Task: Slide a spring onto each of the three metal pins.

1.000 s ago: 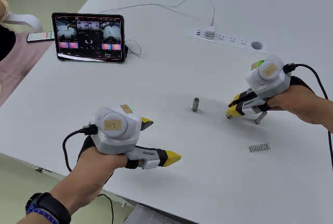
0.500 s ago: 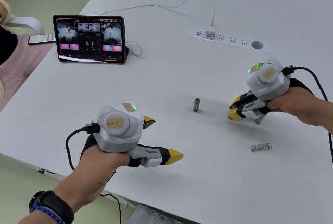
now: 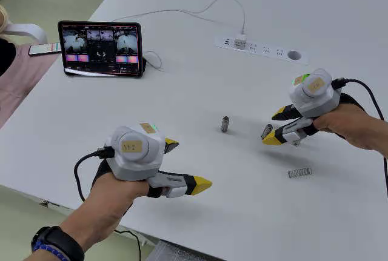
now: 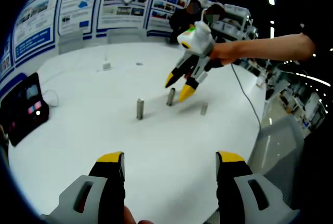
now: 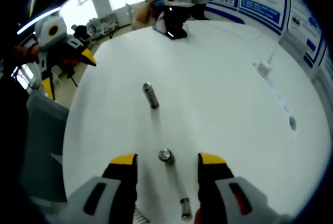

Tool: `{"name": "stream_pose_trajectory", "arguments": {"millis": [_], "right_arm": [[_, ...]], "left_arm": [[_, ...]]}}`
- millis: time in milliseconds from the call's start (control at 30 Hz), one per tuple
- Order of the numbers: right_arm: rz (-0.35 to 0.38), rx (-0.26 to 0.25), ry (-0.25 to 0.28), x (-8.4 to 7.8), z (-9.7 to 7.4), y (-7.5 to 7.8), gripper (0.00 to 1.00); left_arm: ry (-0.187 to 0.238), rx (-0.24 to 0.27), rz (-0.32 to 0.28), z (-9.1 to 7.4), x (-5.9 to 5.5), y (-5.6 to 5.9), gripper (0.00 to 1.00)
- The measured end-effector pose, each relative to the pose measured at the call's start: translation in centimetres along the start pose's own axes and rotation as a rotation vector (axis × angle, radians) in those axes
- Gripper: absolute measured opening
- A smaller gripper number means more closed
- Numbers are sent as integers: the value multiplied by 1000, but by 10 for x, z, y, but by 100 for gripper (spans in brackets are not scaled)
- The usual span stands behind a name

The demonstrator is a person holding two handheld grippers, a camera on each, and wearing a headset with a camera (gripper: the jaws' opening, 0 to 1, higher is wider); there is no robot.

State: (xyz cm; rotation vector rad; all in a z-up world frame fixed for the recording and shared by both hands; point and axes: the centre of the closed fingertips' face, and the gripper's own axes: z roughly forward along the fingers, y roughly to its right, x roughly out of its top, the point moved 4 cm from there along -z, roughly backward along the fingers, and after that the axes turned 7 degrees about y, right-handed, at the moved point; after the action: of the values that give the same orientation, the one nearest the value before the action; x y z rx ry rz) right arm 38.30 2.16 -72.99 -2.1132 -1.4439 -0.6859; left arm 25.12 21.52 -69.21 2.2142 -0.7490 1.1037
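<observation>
A metal pin with a spring on it [image 3: 225,123] [image 5: 150,95] [image 4: 139,108] stands mid-table. A second pin [image 3: 267,131] [image 5: 166,155] [image 4: 170,96] stands between the jaws of my right gripper [image 3: 276,126] [image 5: 167,159] [image 4: 178,86], which is open and does not touch it. Whether this pin carries a spring I cannot tell. A third pin [image 5: 186,207] [image 4: 203,108] sits under that gripper's body. A loose spring [image 3: 300,172] lies on the table nearer me. My left gripper [image 3: 187,163] [image 4: 170,157] [image 5: 66,73] hovers open and empty at the front left.
A tablet [image 3: 102,40] stands at the back left. A white power strip [image 3: 259,47] with a cable lies at the back. The table's front edge [image 3: 73,203] runs just behind my left hand. A phone [image 3: 45,48] lies off to the left.
My right gripper's jaws, close together before, have spread apart around the second pin, and the hand has lifted slightly. The left gripper has stayed put.
</observation>
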Motion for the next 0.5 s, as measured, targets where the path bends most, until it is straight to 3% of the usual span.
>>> {"name": "stream_pose_trajectory", "arguments": {"millis": [500], "right_arm": [[77,-40,94,4,-15,-4,51]], "left_arm": [[14,-2,-1,0,5,1,73]]}}
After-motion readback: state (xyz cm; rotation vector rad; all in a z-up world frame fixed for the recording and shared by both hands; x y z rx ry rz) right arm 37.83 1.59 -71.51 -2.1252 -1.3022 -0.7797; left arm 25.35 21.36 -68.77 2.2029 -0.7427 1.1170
